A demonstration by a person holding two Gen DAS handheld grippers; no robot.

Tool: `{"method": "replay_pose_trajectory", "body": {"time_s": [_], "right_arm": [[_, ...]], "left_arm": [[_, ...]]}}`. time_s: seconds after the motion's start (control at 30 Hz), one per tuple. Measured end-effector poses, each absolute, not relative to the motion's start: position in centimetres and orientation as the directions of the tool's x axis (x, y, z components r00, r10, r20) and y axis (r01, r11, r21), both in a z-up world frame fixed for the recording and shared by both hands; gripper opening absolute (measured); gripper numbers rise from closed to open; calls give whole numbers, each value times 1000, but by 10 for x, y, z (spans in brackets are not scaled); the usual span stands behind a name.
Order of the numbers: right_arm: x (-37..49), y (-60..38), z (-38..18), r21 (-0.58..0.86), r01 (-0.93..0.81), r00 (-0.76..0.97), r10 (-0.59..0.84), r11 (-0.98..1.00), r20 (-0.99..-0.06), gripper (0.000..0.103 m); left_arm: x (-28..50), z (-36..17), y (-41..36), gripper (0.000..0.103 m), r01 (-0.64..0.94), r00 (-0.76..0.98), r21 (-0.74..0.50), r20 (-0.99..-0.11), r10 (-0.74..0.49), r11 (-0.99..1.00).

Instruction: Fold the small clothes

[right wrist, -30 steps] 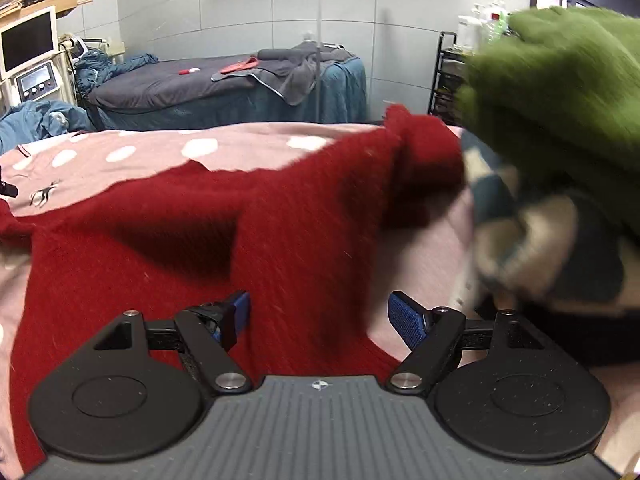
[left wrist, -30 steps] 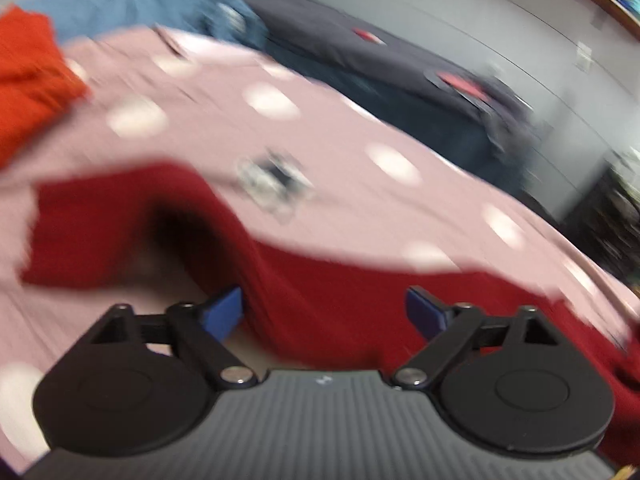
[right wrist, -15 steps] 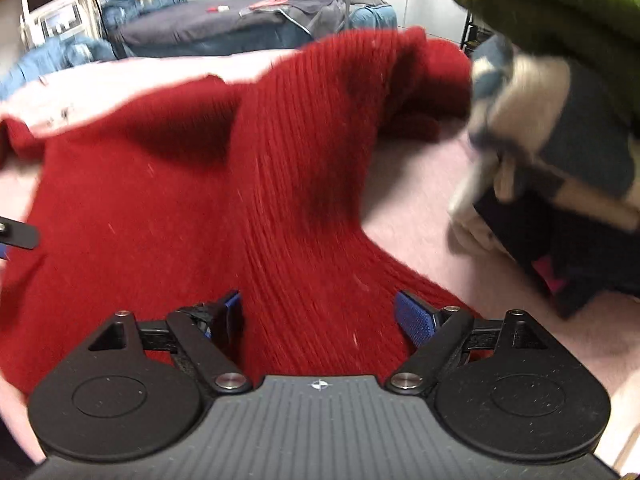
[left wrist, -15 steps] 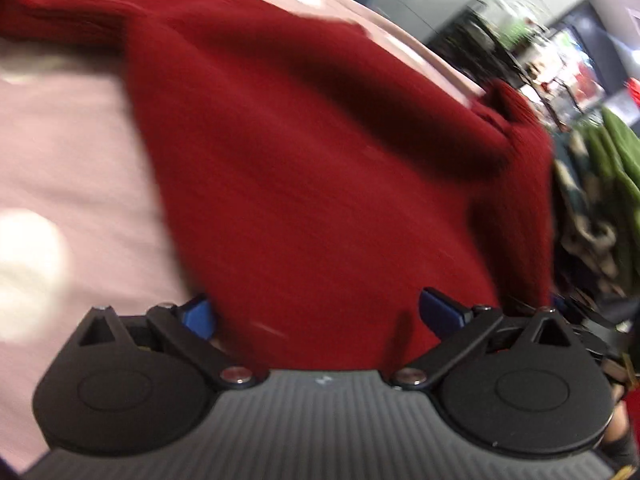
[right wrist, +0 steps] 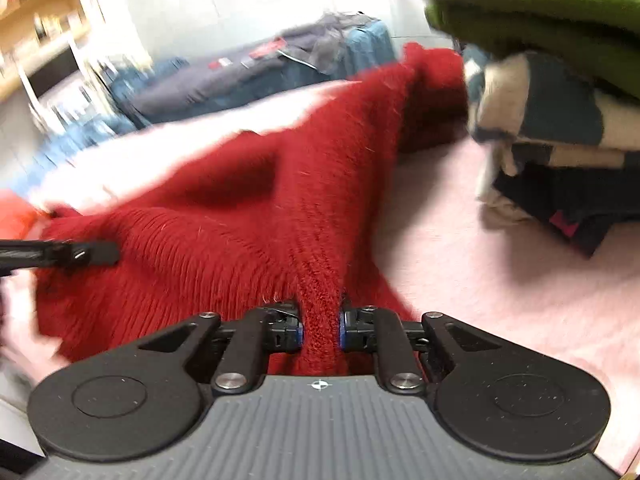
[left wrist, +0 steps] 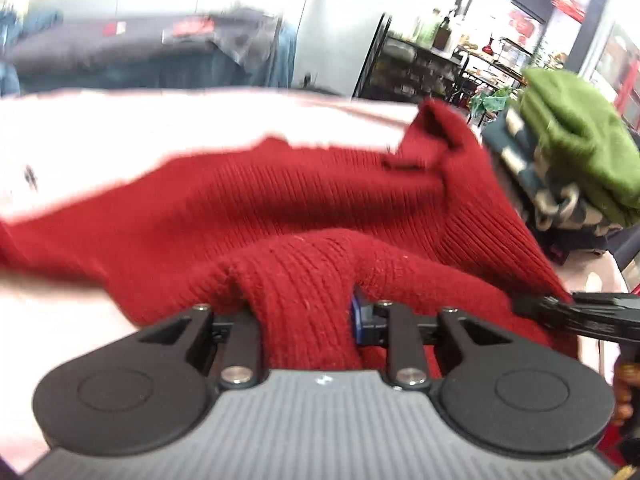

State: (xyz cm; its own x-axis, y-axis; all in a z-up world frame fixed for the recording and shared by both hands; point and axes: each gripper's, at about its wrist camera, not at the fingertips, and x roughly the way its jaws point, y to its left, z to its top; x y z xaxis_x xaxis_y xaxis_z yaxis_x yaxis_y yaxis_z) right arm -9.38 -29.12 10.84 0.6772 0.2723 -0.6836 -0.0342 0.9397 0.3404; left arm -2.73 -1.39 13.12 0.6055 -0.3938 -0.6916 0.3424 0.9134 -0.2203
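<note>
With the red sweater (left wrist: 280, 200) spread on the pink bedsheet (right wrist: 500, 280) just beside the folded pile (right wrist: 552, 92), the knit being clamped by the closing left tool (left wrist: 304, 316) and right tool (right wrist: 320, 330) should be lifted evenly, both bunches kept gripped.

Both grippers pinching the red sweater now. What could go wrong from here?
1. The left gripper and right gripper are closing on bunched folds of the red sweater, not flat edges, so a layer may slip and the fold come out uneven.
2. The far sleeve lies against the stack of folded clothes; pulling might drag or topple it.
</note>
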Motion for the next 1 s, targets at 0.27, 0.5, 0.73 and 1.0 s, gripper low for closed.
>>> {"method": "replay_pose_trajectory", "body": {"time_s": [0.27, 0.5, 0.73, 1.0], "right_arm": [[-134, -246, 117, 283, -169, 480, 330, 944, -813, 26], [-140, -251, 79, 311, -111, 373, 329, 944, -867, 52], [-112, -269, 138, 87, -244, 586, 219, 966, -780, 103], [11, -279, 140, 172, -292, 655, 328, 941, -681, 103]], "left_arm": [[-39, 131, 5, 23, 432, 324, -142, -897, -300, 891], [-71, 68, 2, 39, 404, 237, -101, -949, -210, 909], [-37, 137, 4, 94, 391, 566, 154, -818, -104, 907], [80, 132, 23, 103, 334, 788, 263, -605, -115, 905]]}}
